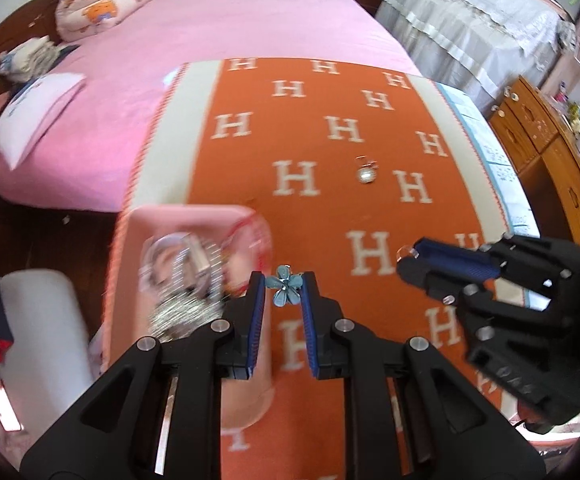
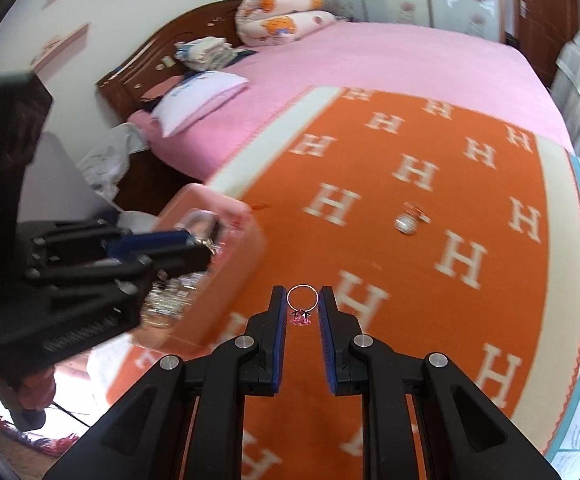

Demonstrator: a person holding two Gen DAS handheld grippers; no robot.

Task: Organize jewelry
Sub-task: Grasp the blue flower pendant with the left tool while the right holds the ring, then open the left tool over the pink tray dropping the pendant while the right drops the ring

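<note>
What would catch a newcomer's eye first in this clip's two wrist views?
Probably the orange blanket patterned with white H letters, spread over the pink bed. Next, each gripper pinches a piece of jewelry: the left gripper holds a blue flower-shaped piece, the right gripper a thin ring with a pink stone. A pink tray of blurred silver jewelry sits at the blanket's left edge.

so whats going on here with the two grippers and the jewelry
A person is sorting jewelry on an orange blanket with white H letters spread over a bed. The left gripper holds a small blue flower-shaped piece between its fingers, next to a pink tray with blurred silver pieces. The right gripper holds a thin ring with a pink stone. One round silver piece lies loose on the blanket.
</note>
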